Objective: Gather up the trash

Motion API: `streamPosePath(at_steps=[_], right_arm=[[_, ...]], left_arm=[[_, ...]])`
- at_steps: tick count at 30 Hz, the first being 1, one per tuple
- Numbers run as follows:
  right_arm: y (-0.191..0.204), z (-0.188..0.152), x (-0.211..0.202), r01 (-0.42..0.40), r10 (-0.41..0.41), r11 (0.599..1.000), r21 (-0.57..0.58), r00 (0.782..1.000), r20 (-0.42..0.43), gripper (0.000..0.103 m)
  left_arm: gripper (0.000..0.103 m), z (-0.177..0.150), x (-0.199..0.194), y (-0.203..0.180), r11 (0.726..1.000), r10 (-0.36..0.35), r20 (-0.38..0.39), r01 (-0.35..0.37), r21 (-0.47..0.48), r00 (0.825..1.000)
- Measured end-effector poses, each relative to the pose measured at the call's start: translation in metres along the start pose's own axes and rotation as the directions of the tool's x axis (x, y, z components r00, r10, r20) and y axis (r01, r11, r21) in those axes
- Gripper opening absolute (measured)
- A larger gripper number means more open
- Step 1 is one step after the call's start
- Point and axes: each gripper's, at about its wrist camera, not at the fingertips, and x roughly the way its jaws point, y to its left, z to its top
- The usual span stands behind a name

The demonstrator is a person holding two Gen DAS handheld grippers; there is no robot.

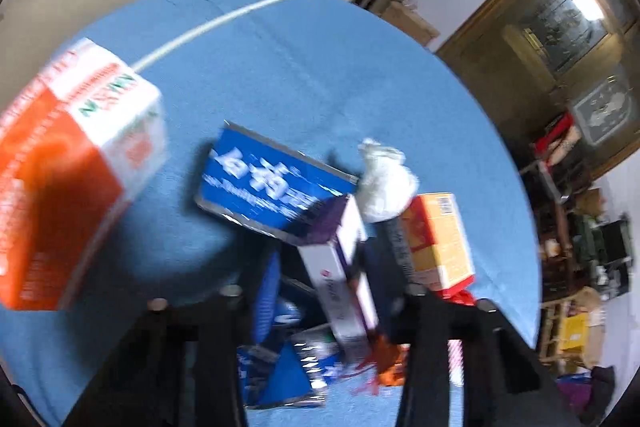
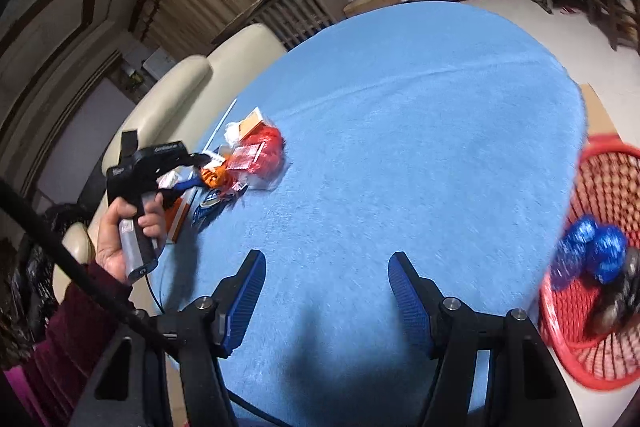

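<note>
Several pieces of trash lie heaped on the blue counter. An orange-and-white box carries green letters too smeared to read. A blue box bears large white Chinese characters, also blurred, and a yellow box shows a barcode. The left claw straddles a white-and-purple box, but I cannot tell whether its pads press on it. The right claw stands apart and empty above bare counter. Beside it, a red basket holds crumpled blue wrappers.
</note>
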Motion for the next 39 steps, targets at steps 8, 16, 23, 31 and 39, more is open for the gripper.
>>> streamPosePath(at_steps=[8, 16, 23, 31, 39], right_arm=[[0.058, 0.045, 0.054, -0.028, 0.023, 0.965, -0.262, 0.999, -0.026, 0.068], [0.106, 0.069, 0.121, -0.036, 0.002, 0.884, -0.466, 0.997, -0.073, 0.073], [0.121, 0.069, 0.174, 0.031, -0.082, 0.819, -0.573, 0.995, -0.063, 0.073], [0.115, 0.071, 0.184, 0.039, -0.078, 0.866, -0.498, 0.995, -0.058, 0.046], [0.06, 0.065, 0.149, -0.117, 0.098, 0.987, -0.114, 0.982, -0.164, 0.045]], left_arm=[[0.017, -0.004, -0.015, -0.015, 0.988, -0.043, 0.005, 0.042, 0.15, 0.999], [0.016, -0.029, -0.058, -0.005, 0.959, -0.077, -0.06, 0.09, 0.269, 0.995], [0.016, -0.051, -0.078, 0.02, 0.955, -0.104, -0.102, 0.129, 0.268, 0.989], [0.016, -0.072, -0.086, 0.025, 0.953, -0.07, -0.089, 0.093, 0.288, 0.994], [0.016, -0.088, -0.089, 0.019, 0.941, -0.082, -0.09, 0.106, 0.321, 0.993]])
